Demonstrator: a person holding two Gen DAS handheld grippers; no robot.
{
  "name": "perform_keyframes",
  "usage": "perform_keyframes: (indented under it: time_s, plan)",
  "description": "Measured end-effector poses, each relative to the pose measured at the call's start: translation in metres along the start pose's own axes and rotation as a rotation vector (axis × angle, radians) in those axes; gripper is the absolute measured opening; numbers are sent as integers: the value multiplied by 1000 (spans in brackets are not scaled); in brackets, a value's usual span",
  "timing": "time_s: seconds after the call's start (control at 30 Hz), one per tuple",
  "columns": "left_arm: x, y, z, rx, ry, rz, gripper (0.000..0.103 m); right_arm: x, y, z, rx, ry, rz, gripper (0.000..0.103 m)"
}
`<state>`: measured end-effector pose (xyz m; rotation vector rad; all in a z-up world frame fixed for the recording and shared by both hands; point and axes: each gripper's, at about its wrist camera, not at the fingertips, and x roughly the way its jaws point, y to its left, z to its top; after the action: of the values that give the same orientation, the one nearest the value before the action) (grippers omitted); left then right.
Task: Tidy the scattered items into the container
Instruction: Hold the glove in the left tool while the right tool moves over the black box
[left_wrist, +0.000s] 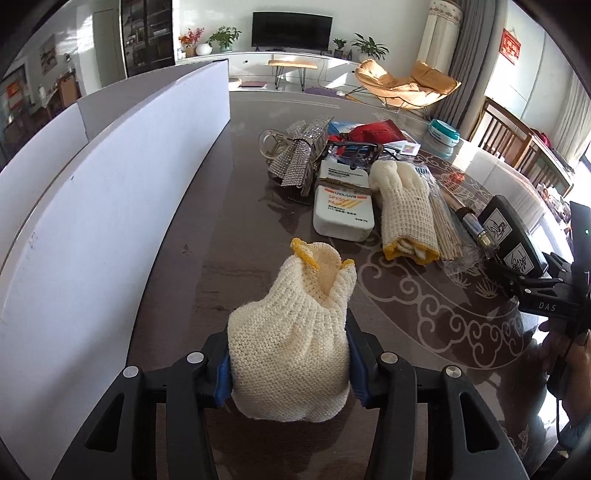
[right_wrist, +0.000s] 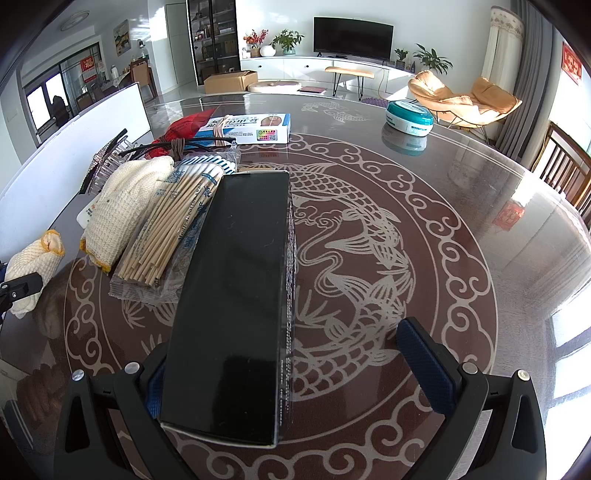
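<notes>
My left gripper (left_wrist: 290, 373) is shut on a cream knitted glove (left_wrist: 295, 339) with a yellow cuff, held above the table next to the white container wall (left_wrist: 110, 192). That glove also shows in the right wrist view (right_wrist: 31, 266). My right gripper (right_wrist: 299, 365) is open around a long black box (right_wrist: 236, 295); the left finger touches it, the right finger (right_wrist: 424, 365) stands apart. The box also shows in the left wrist view (left_wrist: 513, 236). A second glove (left_wrist: 402, 206), a white sunscreen bottle (left_wrist: 343, 210) and a pack of wooden sticks (right_wrist: 166, 236) lie in the pile.
A glittery bow (left_wrist: 299, 158), glasses (left_wrist: 354, 151), a blue-white medicine box (right_wrist: 251, 129) and a red bag (left_wrist: 373, 131) lie further back. A teal-lidded round tub (right_wrist: 410, 118) stands far right. Wooden chairs (right_wrist: 565, 166) edge the dark patterned table (right_wrist: 424, 240).
</notes>
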<state>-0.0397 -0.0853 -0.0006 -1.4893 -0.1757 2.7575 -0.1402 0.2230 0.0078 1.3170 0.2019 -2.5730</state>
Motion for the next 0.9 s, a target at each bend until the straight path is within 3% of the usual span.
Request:
perform_keyframes:
  time_s: [0.1, 0.3, 0.4, 0.43, 0.47, 0.57, 0.63, 0.9]
  plan:
    - [7, 1, -3, -44, 10, 1, 51, 0, 0, 0, 0, 0, 0, 103]
    - [14, -4, -1, -10, -36, 8, 62, 0, 0, 0, 0, 0, 0, 103]
    - [21, -15, -1, 80, -47, 59, 71, 0, 0, 0, 0, 0, -1, 103]
    - [21, -19, -3, 105, -56, 79, 80, 0, 0, 0, 0, 0, -2, 103]
    - [21, -19, -3, 107, -61, 83, 86, 0, 1, 0, 0, 0, -2, 103]
    - [23, -14, -1, 82, -48, 61, 90, 0, 1, 0, 0, 0, -2, 103]
    - [28, -18, 0, 101, -28, 57, 103, 0, 1, 0, 0, 0, -2, 103]
    - [28, -20, 0, 106, -28, 49, 103, 0, 1, 0, 3, 2, -4, 103]
